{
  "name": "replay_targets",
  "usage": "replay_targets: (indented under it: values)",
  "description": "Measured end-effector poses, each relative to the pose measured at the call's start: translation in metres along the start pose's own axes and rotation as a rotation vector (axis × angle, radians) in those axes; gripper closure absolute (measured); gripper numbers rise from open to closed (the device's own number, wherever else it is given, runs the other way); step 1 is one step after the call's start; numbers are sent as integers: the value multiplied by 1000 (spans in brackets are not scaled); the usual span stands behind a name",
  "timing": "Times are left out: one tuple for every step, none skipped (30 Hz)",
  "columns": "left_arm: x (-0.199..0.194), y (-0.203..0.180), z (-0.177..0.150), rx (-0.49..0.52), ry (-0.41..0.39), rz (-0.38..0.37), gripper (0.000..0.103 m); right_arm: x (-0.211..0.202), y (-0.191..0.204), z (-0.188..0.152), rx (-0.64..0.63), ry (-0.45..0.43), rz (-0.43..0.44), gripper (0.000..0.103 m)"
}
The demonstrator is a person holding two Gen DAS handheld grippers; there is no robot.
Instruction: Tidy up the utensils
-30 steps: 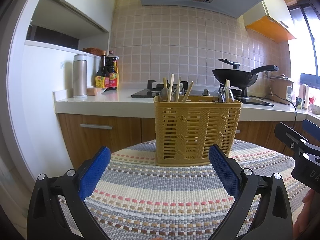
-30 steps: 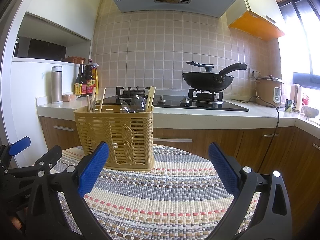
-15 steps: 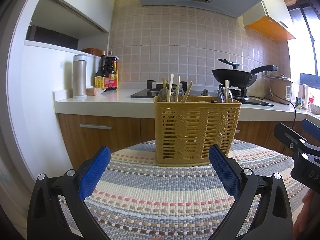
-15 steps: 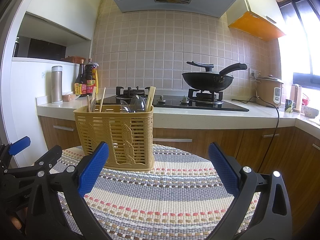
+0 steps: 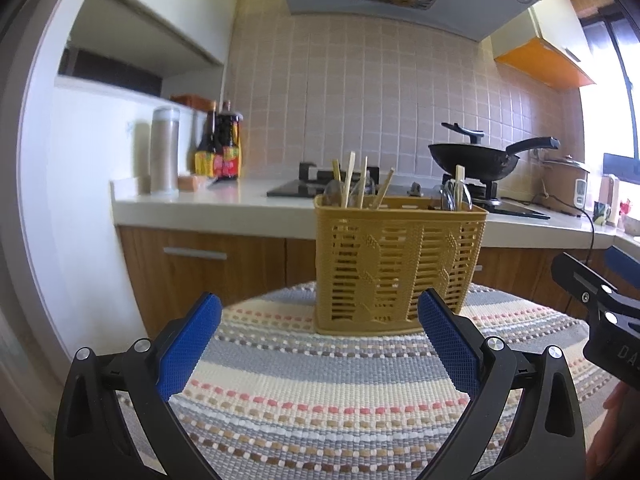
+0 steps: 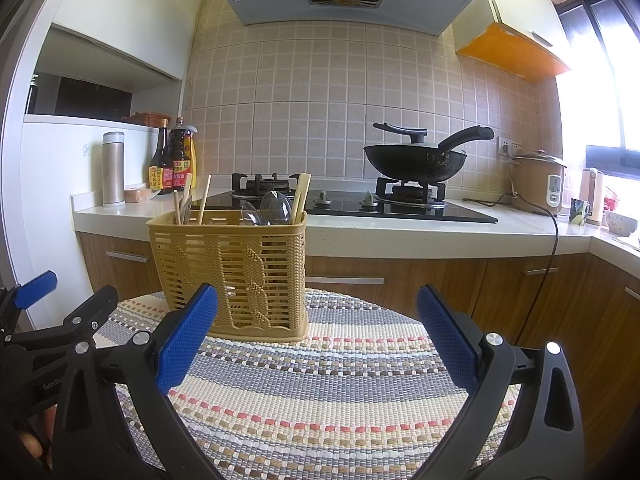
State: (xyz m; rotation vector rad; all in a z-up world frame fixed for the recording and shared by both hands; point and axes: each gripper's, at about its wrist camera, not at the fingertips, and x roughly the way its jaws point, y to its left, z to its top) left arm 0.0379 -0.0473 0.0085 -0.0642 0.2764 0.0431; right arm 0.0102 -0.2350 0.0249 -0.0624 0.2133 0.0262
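Note:
A tan plastic utensil basket [image 5: 396,268] stands upright on a round striped woven mat [image 5: 320,392]. It also shows in the right wrist view [image 6: 230,272]. It holds wooden chopsticks [image 5: 350,180] and clear spoons [image 6: 274,208], standing upright. My left gripper [image 5: 320,344] is open and empty, a little in front of the basket. My right gripper [image 6: 318,340] is open and empty, in front of the basket and to its right. Each gripper shows at the edge of the other's view.
Behind the mat runs a white kitchen counter [image 6: 400,232] with a gas hob, a black wok [image 6: 416,160], sauce bottles [image 6: 172,164], a steel flask [image 6: 113,170] and a rice cooker [image 6: 538,182]. Wooden cabinet doors lie below it.
The left wrist view has shifted slightly and blurred at the left. Both grippers stay open and the basket has not moved.

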Motion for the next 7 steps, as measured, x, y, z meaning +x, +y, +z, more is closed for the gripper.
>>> replay_targets:
  values:
    - [2,2,1,-10,14,-1,8,0,0,0,-2,-1,0,8]
    - [3,5,1,-20,23,-6,8,0,0,0,-1,-1,-1,8]
    - [4,6,1,-27,23,-6,8,0,0,0,-1,0,-1,8]
    - [3,9,1,-36,17,0,8,1,0,0,-1,2,0,8]
    - [2,10,1,-41,12,2,8,0,0,0,0,2,0,8]
    - [1,12,1,-46,6,5,8,0,0,0,0,2,0,8]
    - [1,13,1,-51,3,7,8,0,0,0,0,1,0,8]
